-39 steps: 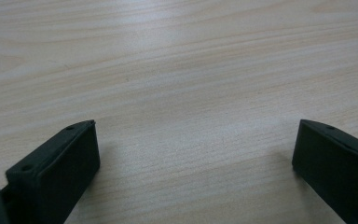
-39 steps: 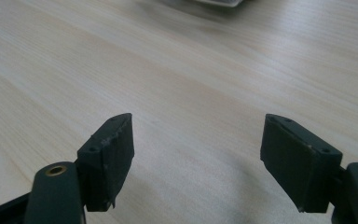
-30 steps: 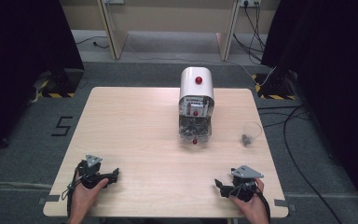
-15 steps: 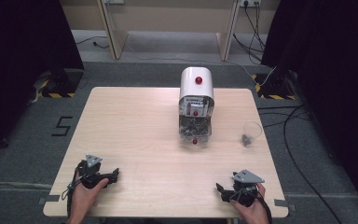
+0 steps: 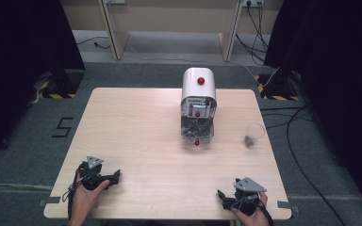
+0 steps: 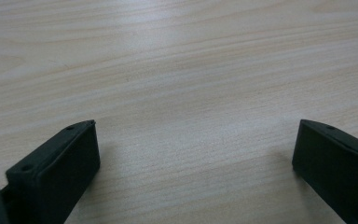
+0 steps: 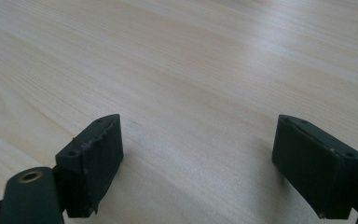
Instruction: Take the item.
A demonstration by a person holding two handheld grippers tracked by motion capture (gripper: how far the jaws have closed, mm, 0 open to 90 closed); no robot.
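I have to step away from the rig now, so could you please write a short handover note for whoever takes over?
Left gripper: open, nothing between its jaws, low over the near left corner of the table.
Right gripper: open and holding nothing, low at the near right edge.
Things: the white machine with red knobs stands upright at the middle far side. A clear cup with something small and dark in it sits to its right, apart from it.
Done: nothing shows as handled; both things stand untouched.
Left: the whole job, probably starting with a reach to the cup or the machine.
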